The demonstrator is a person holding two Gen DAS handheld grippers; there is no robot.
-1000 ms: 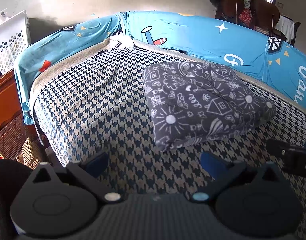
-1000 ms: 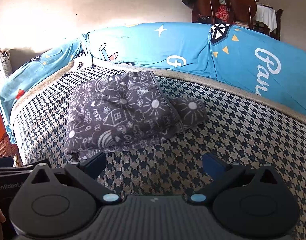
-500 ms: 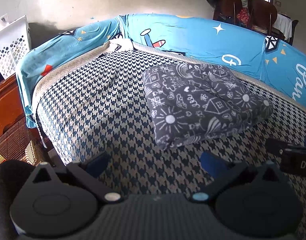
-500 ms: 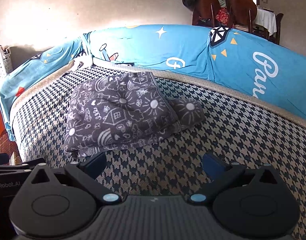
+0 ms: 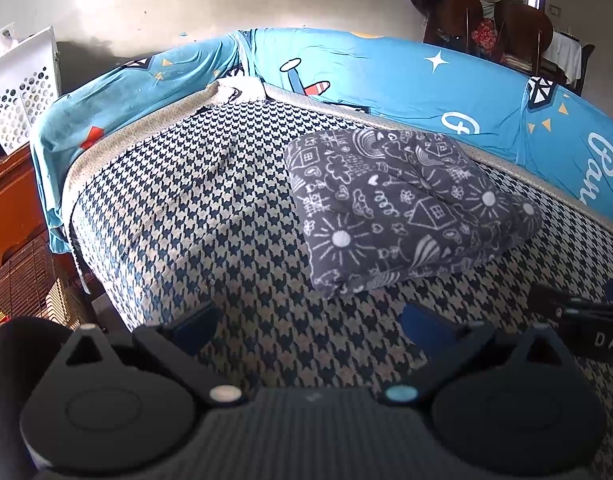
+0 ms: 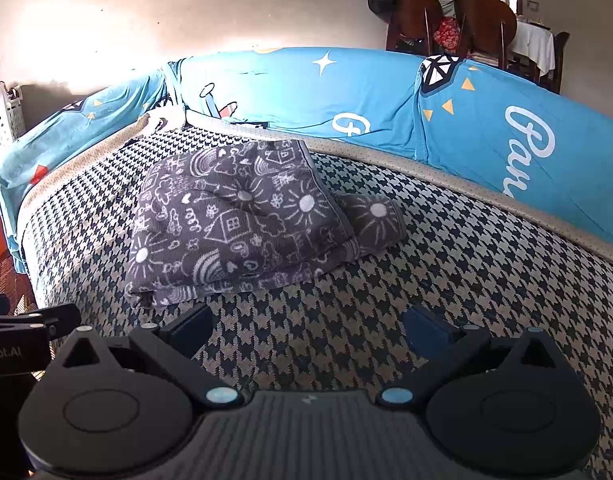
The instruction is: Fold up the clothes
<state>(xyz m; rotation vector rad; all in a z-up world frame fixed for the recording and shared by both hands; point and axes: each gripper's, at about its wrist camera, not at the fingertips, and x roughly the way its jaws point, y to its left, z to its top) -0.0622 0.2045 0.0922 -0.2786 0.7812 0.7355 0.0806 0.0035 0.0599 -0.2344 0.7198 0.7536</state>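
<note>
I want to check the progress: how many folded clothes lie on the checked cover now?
1. The dark grey doodle-print garment lies folded on the checked cover, ahead of both open grippers, left and right; neither touches it.

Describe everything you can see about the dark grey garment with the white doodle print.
The dark grey fleecy-looking garment with white doodle print is folded into a thick, roughly rectangular bundle of several layers. Its print shows suns, houses, clouds and hearts. It lies flat on the houndstooth-patterned surface, near the blue cartoon-print cover behind it. One lower layer sticks out past the right edge. Neither gripper touches it.
</note>
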